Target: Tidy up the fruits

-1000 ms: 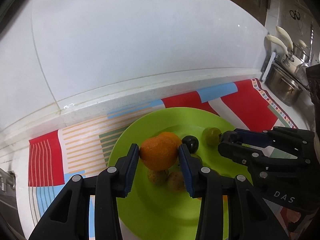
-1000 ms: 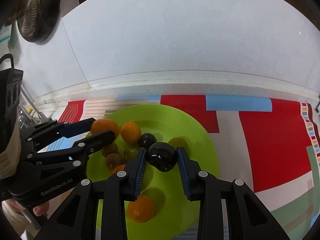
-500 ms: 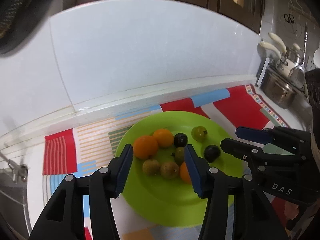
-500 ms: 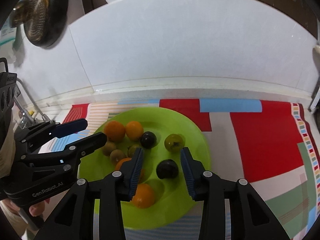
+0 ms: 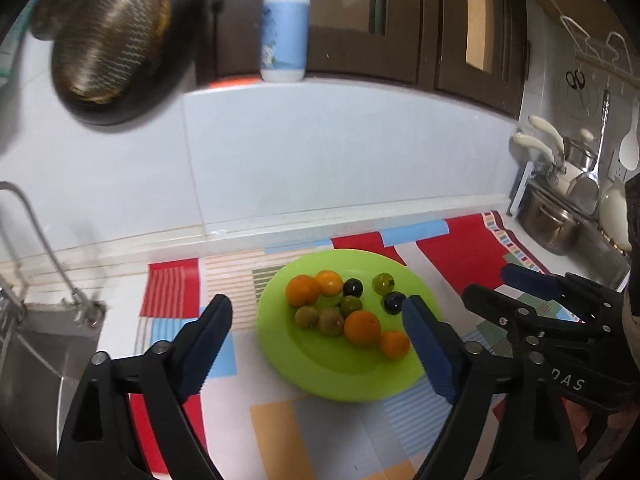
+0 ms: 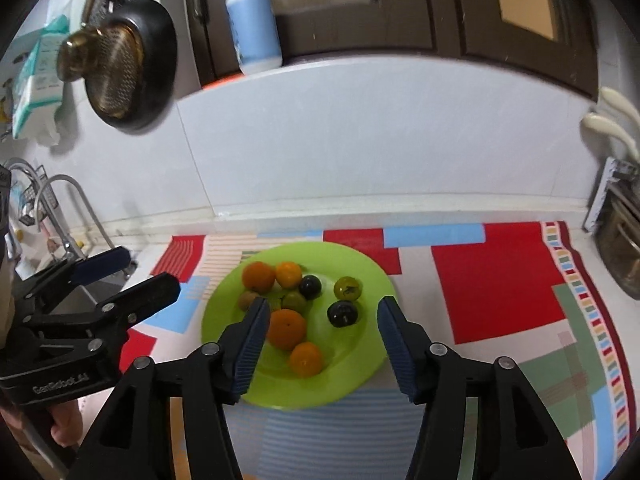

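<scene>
A green plate sits on a patchwork mat on the counter, and every fruit lies on it. Counted from the left wrist view, the plate carries 4 orange fruits, 2 dark plums and 4 small greenish or brownish fruits, 10 pieces in all. 2 of the orange fruits sit toward the plate's far-left edge, the other 2 nearer its front; the dark plums lie right of centre, one just behind the other.

The left gripper hangs above the near side of the plate, its jaws spreading wide apart, with nothing pinched between the blue pads. The right gripper hovers over the plate's front half; its jaws are opening too, and no fruit is touched by either pad. Each gripper shows at the edge of the other's view.

Behind the plate, a pump bottle stands on the ledge above the white backsplash; a dark pan hangs to the bottle's left.
</scene>
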